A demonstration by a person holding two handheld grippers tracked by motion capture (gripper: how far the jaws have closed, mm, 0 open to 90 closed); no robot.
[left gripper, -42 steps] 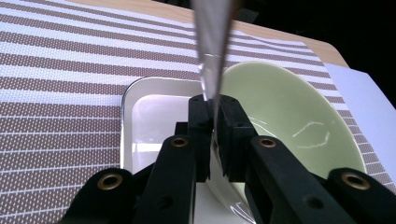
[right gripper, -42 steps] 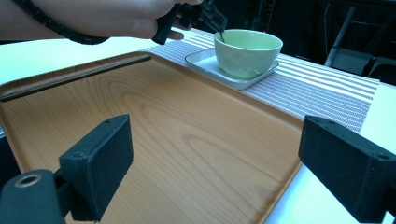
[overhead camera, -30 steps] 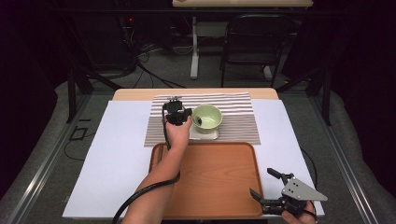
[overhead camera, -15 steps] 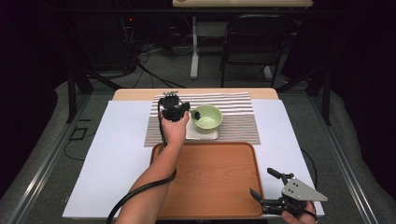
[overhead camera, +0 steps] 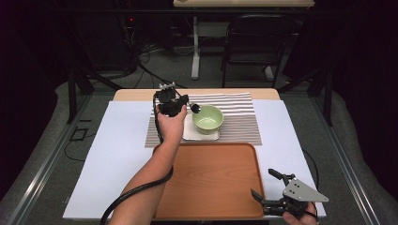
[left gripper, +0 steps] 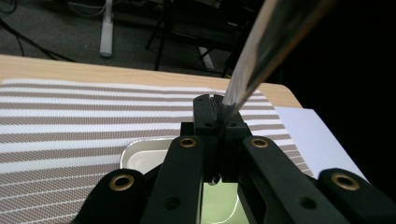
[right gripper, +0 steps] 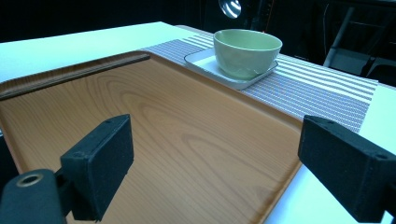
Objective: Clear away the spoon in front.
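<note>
Gripping a metal spoon [overhead camera: 194, 108] by its handle, the person's left gripper [overhead camera: 174, 104] hangs above the striped placemat [overhead camera: 234, 123], just left of a pale green bowl [overhead camera: 208, 118] that sits on a small white square dish [overhead camera: 187, 134]. From the high view, the spoon's rounded bowl end juts out to the right of the gripper, over the near-left rim of the green bowl and clear of it. Along the left gripper view, the black jaws stand pressed together on the shiny handle [left gripper: 261, 56], which slants up and away to the top right, with the dish and a patch of green showing beneath them. At the near right corner of the table, the right gripper [overhead camera: 267, 190] rests in the person's other hand beside the wooden tray [overhead camera: 216, 183], its jaws spread wide with nothing between them; its own view looks across the bare tray surface [right gripper: 177, 135] toward the bowl [right gripper: 246, 51] on its dish, with the spoon's end [right gripper: 229, 7] hanging above it. White paper [overhead camera: 117, 140] covers the tabletop under tray and placemat.
</note>
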